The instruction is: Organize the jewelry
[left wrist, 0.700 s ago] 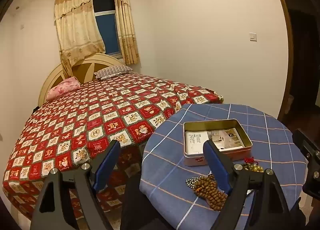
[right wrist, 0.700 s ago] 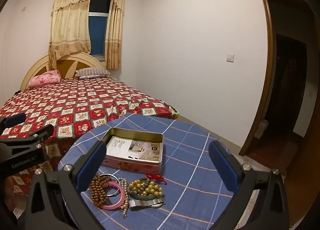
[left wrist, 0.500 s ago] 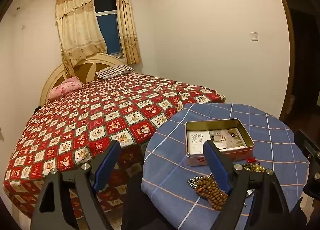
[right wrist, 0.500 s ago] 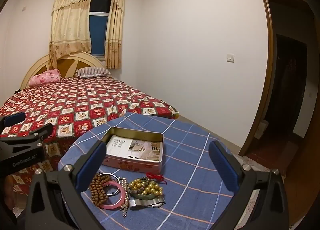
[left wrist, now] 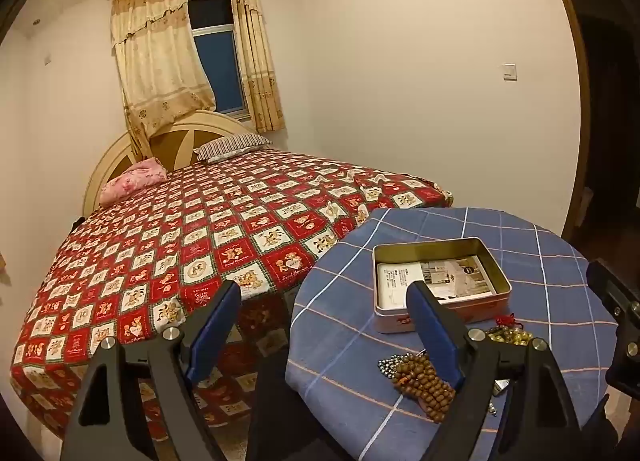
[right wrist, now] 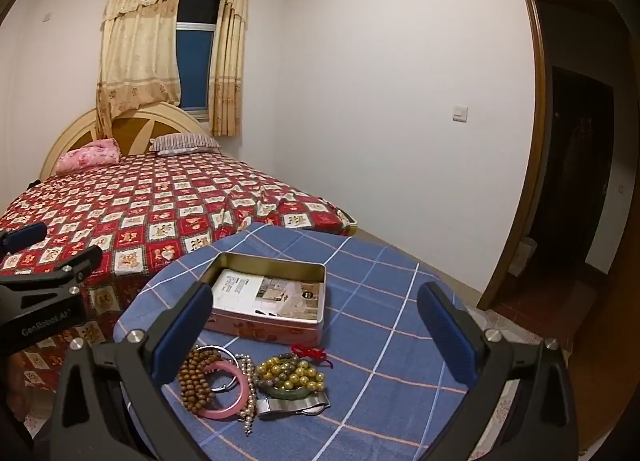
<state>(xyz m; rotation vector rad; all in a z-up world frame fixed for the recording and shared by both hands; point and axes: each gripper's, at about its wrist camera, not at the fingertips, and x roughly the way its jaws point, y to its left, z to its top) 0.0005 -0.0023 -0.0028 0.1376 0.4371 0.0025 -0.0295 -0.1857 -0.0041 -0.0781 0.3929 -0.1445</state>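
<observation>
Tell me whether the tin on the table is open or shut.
Open: the tin has no lid on, and printed paper lies flat inside.
</observation>
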